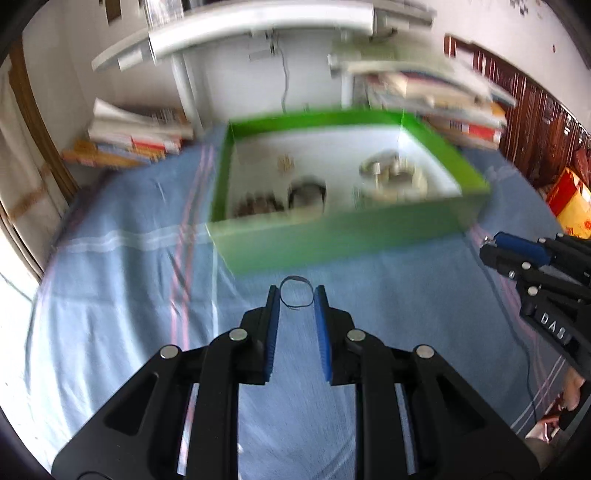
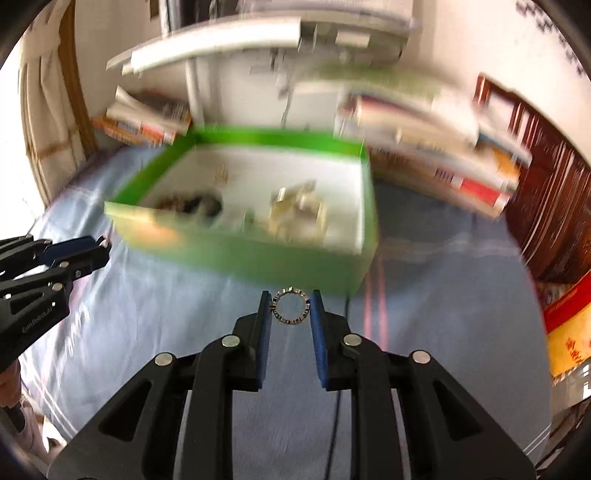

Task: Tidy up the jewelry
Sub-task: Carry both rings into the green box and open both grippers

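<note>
My left gripper is shut on a thin dark wire bangle, held between its blue pads above the blue cloth. My right gripper is shut on a beaded silver-and-dark bracelet. A green box with a white floor stands just beyond both grippers and holds several blurred jewelry pieces. The box also shows in the right wrist view. The right gripper shows at the right edge of the left wrist view. The left gripper shows at the left edge of the right wrist view.
A blue striped cloth covers the surface. Stacks of books lie behind the box at left and right. A white desk stands behind. A red-and-yellow box sits at far right. A dark cable crosses the cloth.
</note>
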`<state>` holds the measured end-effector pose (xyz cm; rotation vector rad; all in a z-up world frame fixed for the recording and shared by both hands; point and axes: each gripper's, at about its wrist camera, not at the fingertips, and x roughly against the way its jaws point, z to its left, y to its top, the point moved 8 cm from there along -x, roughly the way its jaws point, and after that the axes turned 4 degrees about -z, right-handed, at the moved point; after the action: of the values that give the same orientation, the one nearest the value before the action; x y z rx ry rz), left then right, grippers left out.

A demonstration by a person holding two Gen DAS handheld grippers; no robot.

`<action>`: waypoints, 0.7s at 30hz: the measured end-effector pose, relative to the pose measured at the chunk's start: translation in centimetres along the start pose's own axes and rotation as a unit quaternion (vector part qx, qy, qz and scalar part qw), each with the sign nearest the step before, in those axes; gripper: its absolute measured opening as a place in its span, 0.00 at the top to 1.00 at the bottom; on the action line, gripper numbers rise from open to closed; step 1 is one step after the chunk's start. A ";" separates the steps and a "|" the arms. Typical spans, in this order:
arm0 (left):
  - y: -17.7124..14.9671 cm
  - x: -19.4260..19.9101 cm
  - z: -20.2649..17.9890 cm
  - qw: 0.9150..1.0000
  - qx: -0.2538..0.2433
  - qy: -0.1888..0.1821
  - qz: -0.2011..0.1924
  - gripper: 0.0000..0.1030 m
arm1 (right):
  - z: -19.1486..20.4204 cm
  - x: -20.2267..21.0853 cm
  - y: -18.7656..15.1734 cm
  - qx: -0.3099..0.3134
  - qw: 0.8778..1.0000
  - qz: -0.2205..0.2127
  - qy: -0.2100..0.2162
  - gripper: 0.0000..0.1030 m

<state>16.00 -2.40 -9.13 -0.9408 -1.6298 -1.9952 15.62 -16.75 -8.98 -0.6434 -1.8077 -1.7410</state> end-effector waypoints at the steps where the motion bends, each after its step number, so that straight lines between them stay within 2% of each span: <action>1: 1.1 0.5 0.2 1.000 -0.002 0.006 -0.014 0.81 | -0.3 0.4 1.4 -0.002 1.000 -0.016 -0.003 0.80; 6: 6.7 2.6 1.1 0.996 -0.011 0.036 -0.081 0.81 | -1.0 1.5 7.3 -0.005 0.997 -0.079 -0.007 0.79; 8: 8.8 2.8 1.2 0.994 -0.012 0.035 -0.101 0.81 | -1.6 0.8 8.9 -0.015 0.996 -0.085 0.002 0.79; 10: 10.8 1.8 1.5 0.994 -0.005 0.028 -0.106 0.81 | -2.1 -1.7 9.9 -0.036 0.997 -0.066 0.019 0.79; 12: 11.7 0.0 2.0 0.995 0.010 0.024 -0.097 0.81 | -2.3 -4.8 9.6 -0.047 0.998 -0.033 0.016 0.79; 16: 11.3 -6.3 3.1 0.998 0.036 0.029 -0.039 0.81 | -1.9 -9.2 7.8 -0.051 0.999 0.015 0.003 0.79; 21: 9.3 -9.6 4.0 0.998 0.060 0.016 0.003 0.80 | -1.3 -11.2 6.6 -0.051 0.998 0.034 0.001 0.78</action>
<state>29.99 -1.88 -9.07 -0.8645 -1.7049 -1.8760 28.36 -17.41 -11.62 -0.7360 -1.6837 -1.7966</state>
